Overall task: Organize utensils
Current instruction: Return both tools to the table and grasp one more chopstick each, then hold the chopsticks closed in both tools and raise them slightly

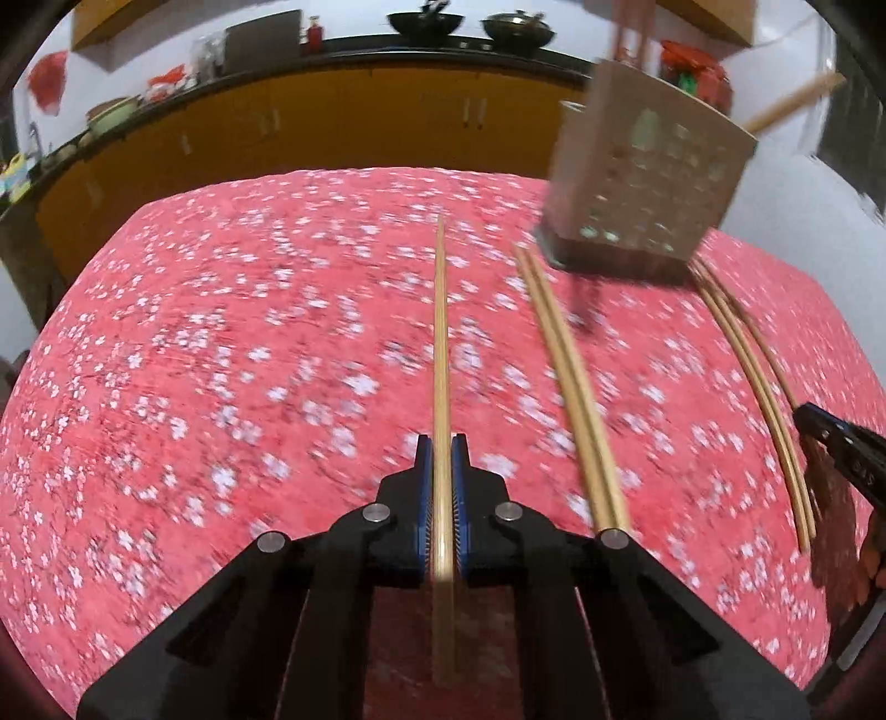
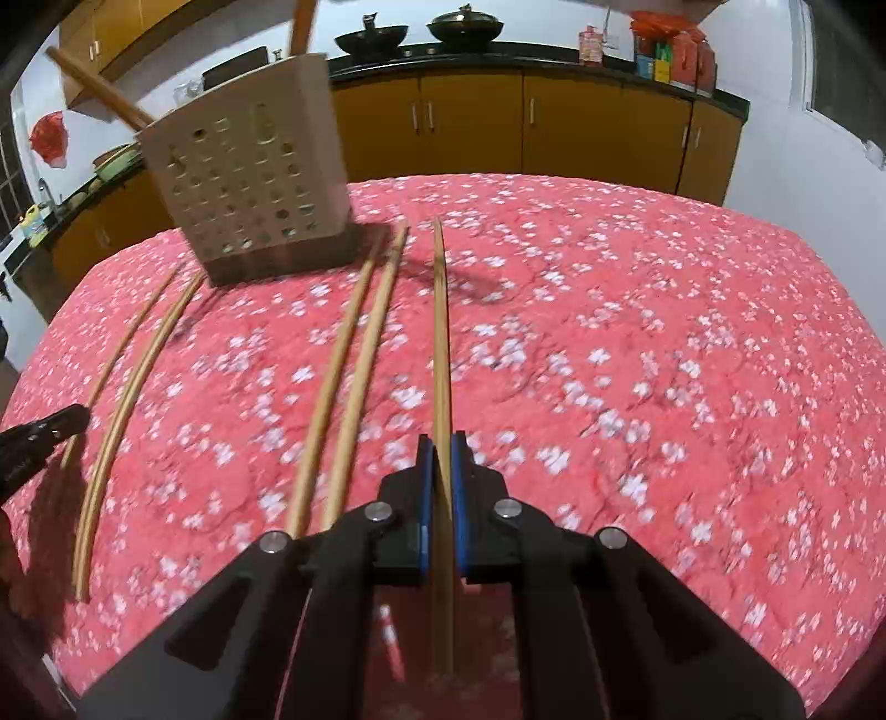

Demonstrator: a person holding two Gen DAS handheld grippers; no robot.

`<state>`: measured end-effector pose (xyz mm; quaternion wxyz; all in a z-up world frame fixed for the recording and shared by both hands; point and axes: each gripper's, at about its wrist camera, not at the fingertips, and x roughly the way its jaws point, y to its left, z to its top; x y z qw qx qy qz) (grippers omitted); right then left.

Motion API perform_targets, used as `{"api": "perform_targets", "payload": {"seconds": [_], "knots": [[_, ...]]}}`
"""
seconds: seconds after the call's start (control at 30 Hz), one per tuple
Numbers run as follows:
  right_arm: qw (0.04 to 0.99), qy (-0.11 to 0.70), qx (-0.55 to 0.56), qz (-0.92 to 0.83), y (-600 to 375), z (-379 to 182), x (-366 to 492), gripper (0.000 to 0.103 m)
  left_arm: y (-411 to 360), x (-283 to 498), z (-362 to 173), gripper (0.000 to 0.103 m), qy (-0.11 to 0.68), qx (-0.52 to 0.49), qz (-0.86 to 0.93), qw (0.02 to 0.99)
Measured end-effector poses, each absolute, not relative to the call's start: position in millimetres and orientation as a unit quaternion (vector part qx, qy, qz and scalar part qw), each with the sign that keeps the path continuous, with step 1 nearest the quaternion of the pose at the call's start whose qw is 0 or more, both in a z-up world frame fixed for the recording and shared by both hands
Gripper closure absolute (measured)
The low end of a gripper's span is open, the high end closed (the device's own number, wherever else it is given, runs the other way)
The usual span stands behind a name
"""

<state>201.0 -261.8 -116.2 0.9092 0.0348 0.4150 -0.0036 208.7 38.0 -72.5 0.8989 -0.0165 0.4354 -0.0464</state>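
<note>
- The left gripper [image 1: 441,451] is clenched on a single chopstick [image 1: 441,354], which runs straight toward 12 o'clock over the pink floral tablecloth [image 1: 221,360].
- The right gripper [image 2: 441,451] likewise grips its own chopstick [image 2: 439,343], which also points to 12 o'clock.
- In the left wrist view, a perforated beige utensil holder [image 1: 642,183] stands at 1 o'clock on the cloth, with a wooden handle [image 1: 797,102] sticking out of its top.
- A loose pair of chopsticks [image 1: 565,376] lies between the held stick and the holder; a second pair [image 1: 758,387] lies at 3 o'clock.
- In the right wrist view, the holder sits at 11 o'clock, and both pairs lie to the left of the held stick.
- Two dark woks [image 2: 465,27] rest on the counter behind.
</note>
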Motion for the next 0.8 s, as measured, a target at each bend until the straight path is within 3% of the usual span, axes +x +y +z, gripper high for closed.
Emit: {"api": "perform_targets", "payload": {"seconds": [0.8], "knots": [[0.909,0.413,0.056,-0.013,-278.0,-118.5,217.0,0.095,53.1,207.1,-72.4,0.095,0.428,-0.069,-0.063,0.899]]}}
